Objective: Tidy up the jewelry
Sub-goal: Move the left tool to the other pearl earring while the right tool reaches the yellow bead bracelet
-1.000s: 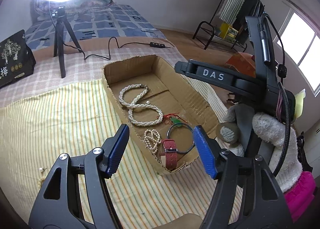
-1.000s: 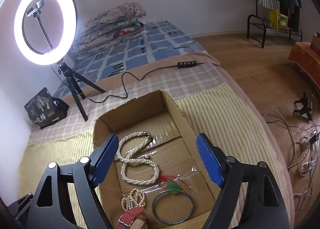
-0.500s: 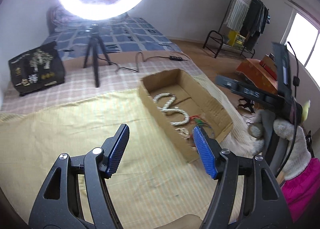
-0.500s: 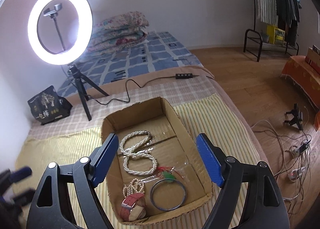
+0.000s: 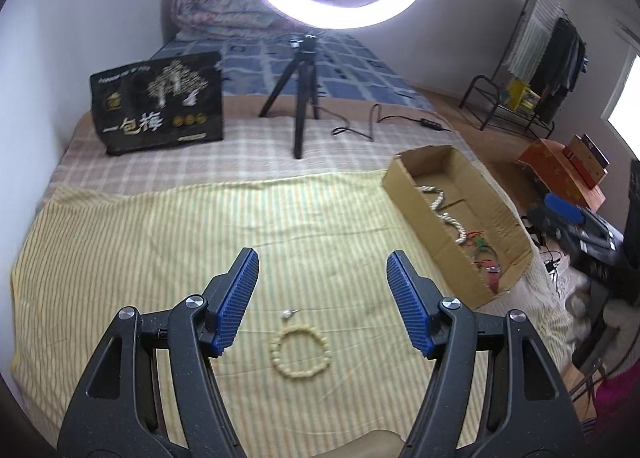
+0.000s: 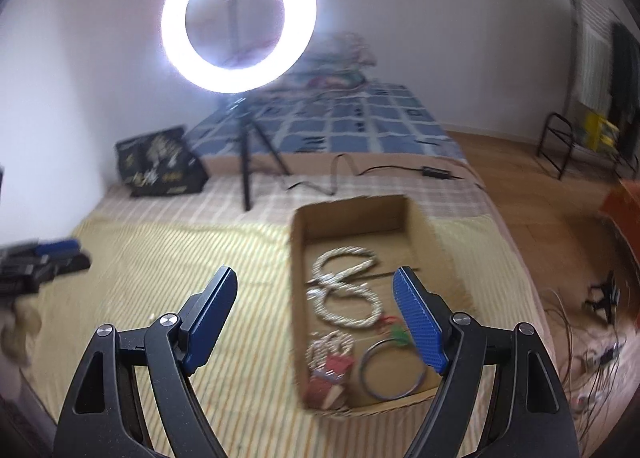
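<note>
A cream bead bracelet point(image 5: 301, 352) lies on the yellow striped cloth point(image 5: 160, 242), with a small pearl earring point(image 5: 287, 313) just beyond it. My left gripper point(image 5: 322, 278) is open and empty above them. A cardboard box point(image 5: 404, 190) to the right holds a pearl necklace point(image 5: 444, 214), a bangle and a red watch point(image 5: 494, 278). My right gripper point(image 6: 314, 294) is open and empty, over the box's left wall point(image 6: 298, 298). In the blurred right wrist view the box holds the pearl necklace point(image 6: 344, 294), a blue bangle point(image 6: 392, 370) and the red watch point(image 6: 330, 378).
A ring light on a black tripod point(image 5: 304, 98) stands behind the cloth, its cable point(image 5: 372, 126) trailing right. A black printed bag point(image 5: 158, 102) stands at the back left. The bed edge falls off right of the box, with cables on the floor point(image 6: 592, 338).
My left gripper has swung left, away from the box, and is now over the bracelet and earring on the cloth. My right gripper has pulled back and shifted left of the box.
</note>
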`<state>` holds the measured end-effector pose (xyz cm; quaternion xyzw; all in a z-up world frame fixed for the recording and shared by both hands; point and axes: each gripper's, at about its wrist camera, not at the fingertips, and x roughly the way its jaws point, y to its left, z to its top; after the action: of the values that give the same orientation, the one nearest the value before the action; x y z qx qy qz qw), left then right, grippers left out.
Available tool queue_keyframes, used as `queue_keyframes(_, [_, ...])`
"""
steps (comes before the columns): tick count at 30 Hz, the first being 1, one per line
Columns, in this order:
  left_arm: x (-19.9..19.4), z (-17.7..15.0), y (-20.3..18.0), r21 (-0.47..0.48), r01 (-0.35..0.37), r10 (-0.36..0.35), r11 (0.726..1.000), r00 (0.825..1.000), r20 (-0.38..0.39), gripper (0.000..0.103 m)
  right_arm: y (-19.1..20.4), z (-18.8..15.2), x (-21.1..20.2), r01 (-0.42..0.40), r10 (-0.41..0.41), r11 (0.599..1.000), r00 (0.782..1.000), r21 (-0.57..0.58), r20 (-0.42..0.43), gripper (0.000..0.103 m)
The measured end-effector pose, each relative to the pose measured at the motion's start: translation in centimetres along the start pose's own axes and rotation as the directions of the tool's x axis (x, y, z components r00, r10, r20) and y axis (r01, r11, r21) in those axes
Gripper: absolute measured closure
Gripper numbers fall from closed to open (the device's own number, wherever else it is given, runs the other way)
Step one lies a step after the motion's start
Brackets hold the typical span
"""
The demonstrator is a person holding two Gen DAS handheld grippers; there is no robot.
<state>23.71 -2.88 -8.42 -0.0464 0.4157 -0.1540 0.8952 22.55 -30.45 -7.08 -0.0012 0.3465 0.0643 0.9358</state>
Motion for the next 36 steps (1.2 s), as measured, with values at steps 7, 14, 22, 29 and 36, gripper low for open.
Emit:
queue_keyframes(7, [1.4,-0.7,2.7,-0.03,-0.022,0.021,0.999,0.999,-0.043,0.04,5.8,-2.3,1.2,-0.068,0.058,0.989,0.995,-0.132,-0.075,0.023])
queue_keyframes(14, [4.5,-2.1,4.5,-0.05,0.01,-0.018,0.999,0.988,-0.152,0.076,11.3,-5.4,3.6,-0.185,0.15,0.962,0.972,-0.2,-0.18,0.032])
queue_keyframes(22, [7.8,-3.6,4.7,-0.068,0.076,-0.091,0.995,0.963,-0.253,0.088,14.5,-7.9,8.4,-0.324,0.274,0.941,0.899,-0.099,-0.342,0.076])
queue_keyframes(29, [10.2,-4.0,4.5,-0.088,0.088,-0.111,0.992,0.947,-0.303,0.088,15.0,-8.7,11.4,-0.33,0.293,0.943,0.875,-0.032,-0.386,0.082])
queue_keyframes(36, [12.0,-4.4,4.3,-0.089,0.082,-0.107,0.993,0.937,-0.332,0.088,15.0,-8.7,12.6,-0.324,0.296,0.946,0.872,-0.008,-0.39,0.086])
